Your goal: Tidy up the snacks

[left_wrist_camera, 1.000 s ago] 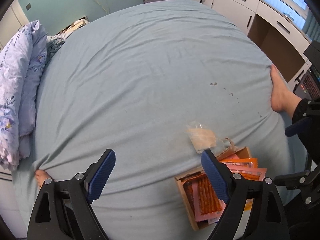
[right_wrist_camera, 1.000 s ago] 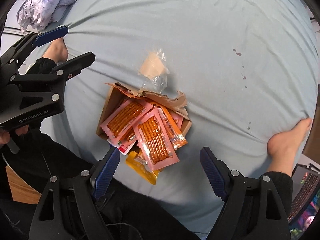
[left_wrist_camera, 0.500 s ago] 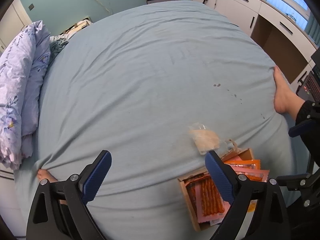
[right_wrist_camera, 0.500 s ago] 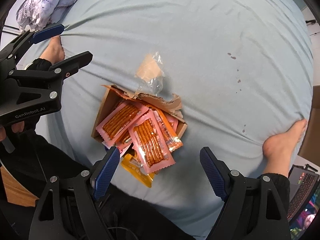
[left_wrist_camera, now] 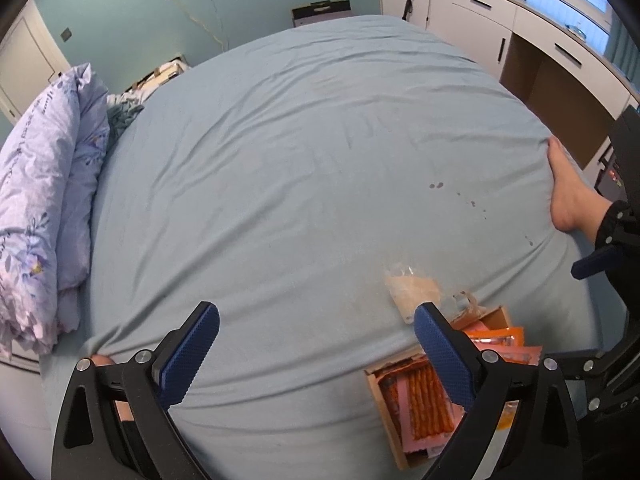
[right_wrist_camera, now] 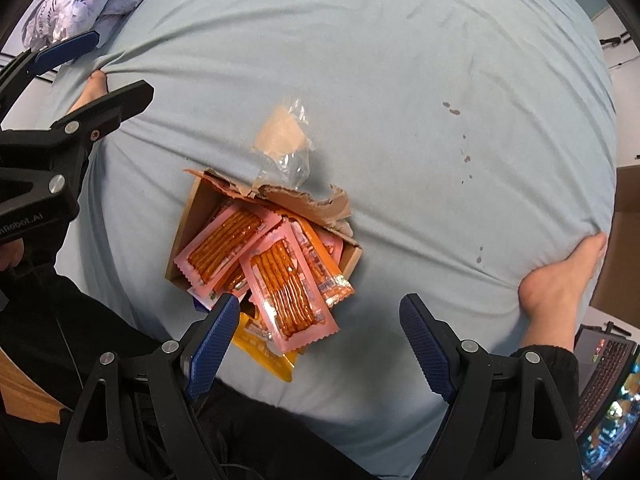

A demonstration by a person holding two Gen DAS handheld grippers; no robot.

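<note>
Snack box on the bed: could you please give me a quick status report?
Left gripper empty, jaws just opening; right gripper open, empty. Snack box torn, pink packets spilling out. Clear bag beside it.

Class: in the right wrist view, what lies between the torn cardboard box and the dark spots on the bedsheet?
Only bare sheet between the box and the spots.

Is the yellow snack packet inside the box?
No, the yellow packet lies on the sheet outside the box, partly under a pink packet.
</note>
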